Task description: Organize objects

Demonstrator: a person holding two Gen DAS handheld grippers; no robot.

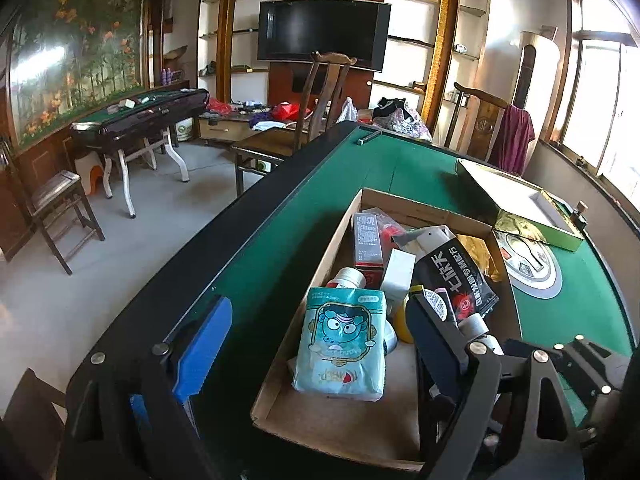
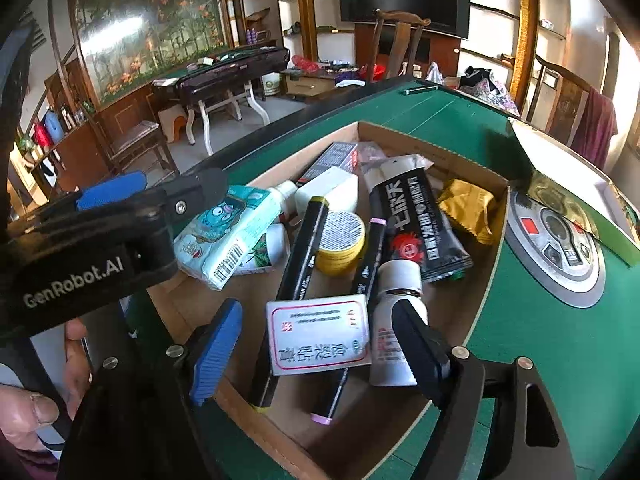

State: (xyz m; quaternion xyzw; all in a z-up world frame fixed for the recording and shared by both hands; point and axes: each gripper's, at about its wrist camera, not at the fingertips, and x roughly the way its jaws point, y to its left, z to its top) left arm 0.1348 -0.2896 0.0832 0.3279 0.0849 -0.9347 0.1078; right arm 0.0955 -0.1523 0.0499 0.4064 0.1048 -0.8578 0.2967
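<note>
Dozens of small items, including a teal cartoon pouch (image 1: 340, 344) and white medicine box (image 2: 318, 334), fill a cardboard tray (image 2: 436, 146) on the green table (image 2: 540, 340); left gripper (image 1: 316, 344) and right gripper (image 2: 316, 354) hover above, jaws spread, gripping nothing.

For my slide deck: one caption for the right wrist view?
Open right gripper hovers over a cardboard box of markers, tubes and packets on a green table.
</note>
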